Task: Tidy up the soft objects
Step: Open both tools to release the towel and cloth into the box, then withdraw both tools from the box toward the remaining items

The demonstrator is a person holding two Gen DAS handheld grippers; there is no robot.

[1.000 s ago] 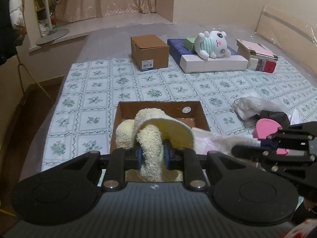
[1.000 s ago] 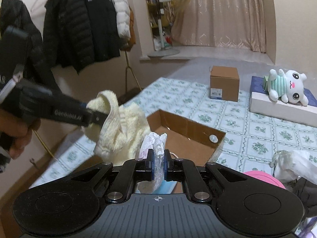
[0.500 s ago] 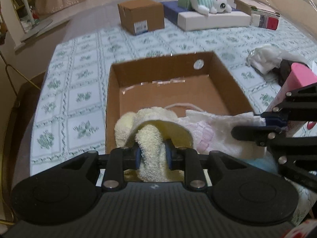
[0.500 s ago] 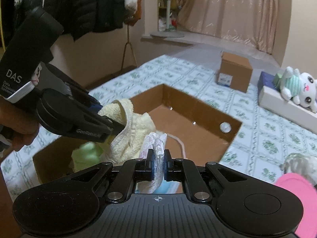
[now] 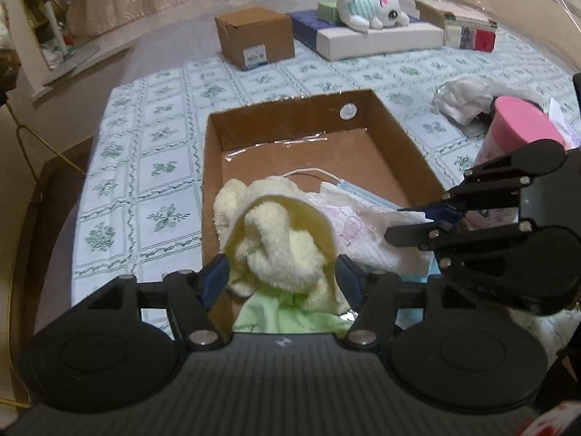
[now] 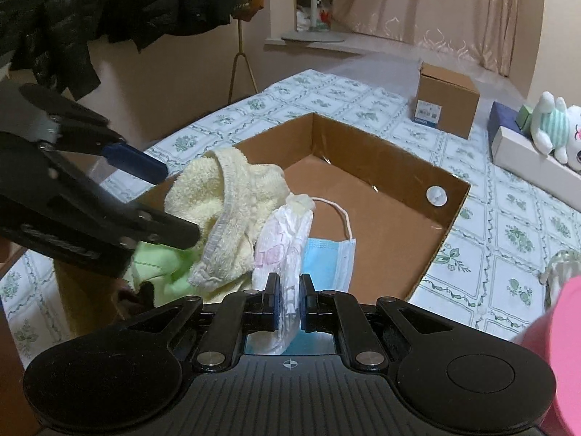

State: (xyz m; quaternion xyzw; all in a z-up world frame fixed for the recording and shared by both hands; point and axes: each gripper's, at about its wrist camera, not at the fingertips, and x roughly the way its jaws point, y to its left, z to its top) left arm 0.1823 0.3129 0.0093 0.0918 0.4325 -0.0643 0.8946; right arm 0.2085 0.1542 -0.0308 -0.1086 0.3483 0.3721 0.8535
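Observation:
An open cardboard box (image 5: pixel 395 134) (image 6: pixel 450 214) lies on the patterned cloth. My left gripper (image 5: pixel 282 276) (image 6: pixel 165 200) stands open around a fluffy pale-yellow towel (image 5: pixel 279 239) (image 6: pixel 225 214), which rests at the box's near end on a light-green cloth (image 5: pixel 276 312) (image 6: pixel 159 265). My right gripper (image 6: pixel 289 299) (image 5: pixel 410 223) is shut on a white printed cloth (image 6: pixel 287 250) (image 5: pixel 366 232) held over the box. A blue face mask (image 6: pixel 326 258) (image 5: pixel 366 196) lies in the box beneath it.
A small closed carton (image 5: pixel 254 36) (image 6: pixel 446 100), a plush toy (image 5: pixel 370 3) (image 6: pixel 559 130) on a long white box, and books (image 5: pixel 461 25) stand at the far side. A pink container (image 5: pixel 519 134) and crumpled white plastic (image 5: pixel 468 98) sit right of the box.
My left gripper has opened and let go of the yellow towel, which now rests in the box. Both grippers have come lower over the box's near end.

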